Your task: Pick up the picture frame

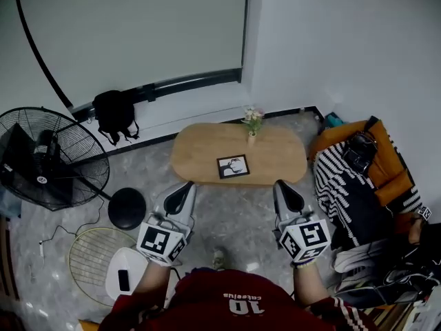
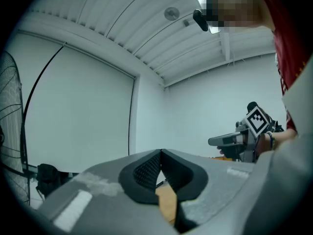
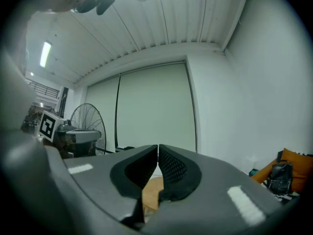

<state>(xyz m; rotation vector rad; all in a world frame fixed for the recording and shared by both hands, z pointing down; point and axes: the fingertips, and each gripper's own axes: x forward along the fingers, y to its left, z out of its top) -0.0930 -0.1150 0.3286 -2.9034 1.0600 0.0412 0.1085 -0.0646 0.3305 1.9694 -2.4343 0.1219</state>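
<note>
Picture frame (image 1: 233, 166) untouched — pickup not begun.
In my head view it lies flat on the oval wooden table (image 1: 275, 164), at twelve o'clock, ahead of my left gripper (image 1: 185, 189) and right gripper (image 1: 283, 185) — both pinched closed, empty. Gripper views show only a tabletop sliver, no frame.
</note>
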